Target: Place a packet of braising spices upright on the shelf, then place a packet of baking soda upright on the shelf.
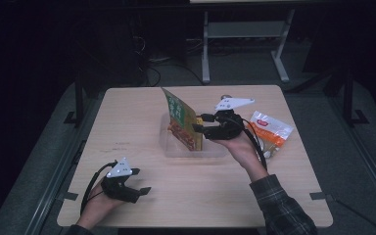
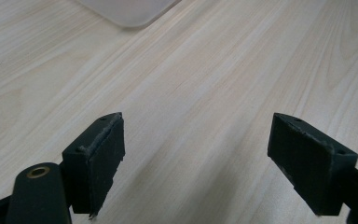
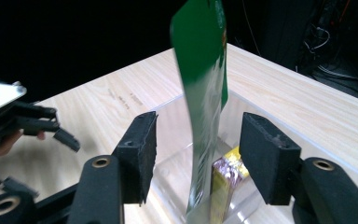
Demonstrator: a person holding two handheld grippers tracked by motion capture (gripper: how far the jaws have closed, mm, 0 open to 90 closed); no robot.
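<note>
the pale wooden table had a smooth, matt grain. the clear plastic tray looked frosted and faintly shiny. the green printed foil pouch in it was glossy, as was the white and orange plastic snack bag. the black gripper pads looked matt and rubbery, rough at the edges. the plaid sleeve was soft cloth.

Two food packets, one clear tray, two hand-held grippers, one table

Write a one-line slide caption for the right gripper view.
Open right gripper astride an upright green packet standing in a clear tray.
</note>
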